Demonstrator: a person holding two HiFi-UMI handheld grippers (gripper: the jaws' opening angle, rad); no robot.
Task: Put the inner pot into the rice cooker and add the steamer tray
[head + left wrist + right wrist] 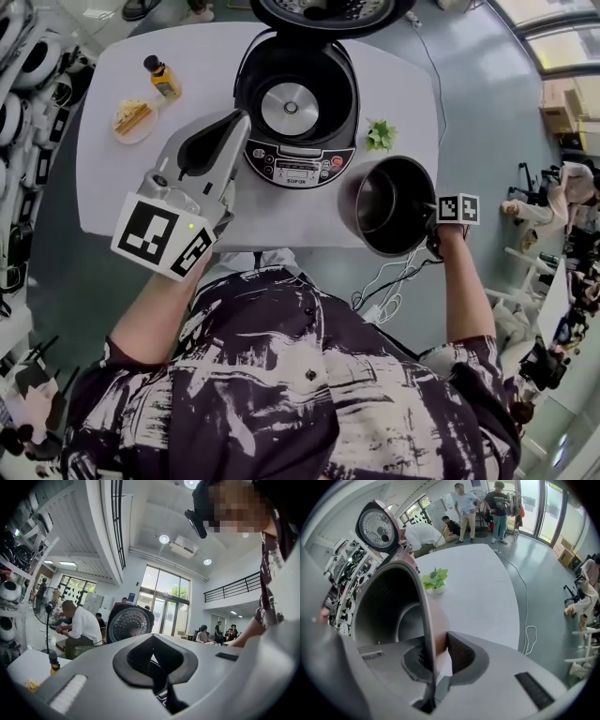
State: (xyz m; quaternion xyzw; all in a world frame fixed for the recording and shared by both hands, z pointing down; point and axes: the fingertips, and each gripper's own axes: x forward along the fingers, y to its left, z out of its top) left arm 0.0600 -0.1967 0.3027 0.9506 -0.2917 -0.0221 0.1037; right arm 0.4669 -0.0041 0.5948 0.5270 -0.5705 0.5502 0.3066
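One pinch on the rim is all that holds the inner pot (389, 206): the right gripper (433, 225) is closed on the wall, one jaw inside and one outside. The pot is tilted, mouth partly toward the person, at the front edge of the table (122, 187), just right of the open rice cooker (295, 169). I cannot tell whether its base is clear of the tabletop.

A grip at a single point is likely to let the pot hang and swing. The safe way, I judge, is to raise it slowly, level it and centre it over the cooker's cavity. Then it should go straight down, so the base does not catch the cooker's rim. The left gripper (242, 117) is raised and level, jaws together with nothing between them. It could steady the far rim.

The right gripper view shows the pot's (389, 606) thin wall clamped between the jaws of the right gripper (433, 653), which the marker cube hides from the head. It also shows the small plant (435, 579) behind the pot and the raised lid (377, 526). Only the head view shows the cooker's bare cavity, plus a bottle (162, 78) and a plate of food (133, 117) at the far left. The view from the left gripper (152, 637) catches the lid's (129, 623) underside but not the pot. No steamer tray can be picked out in any view.
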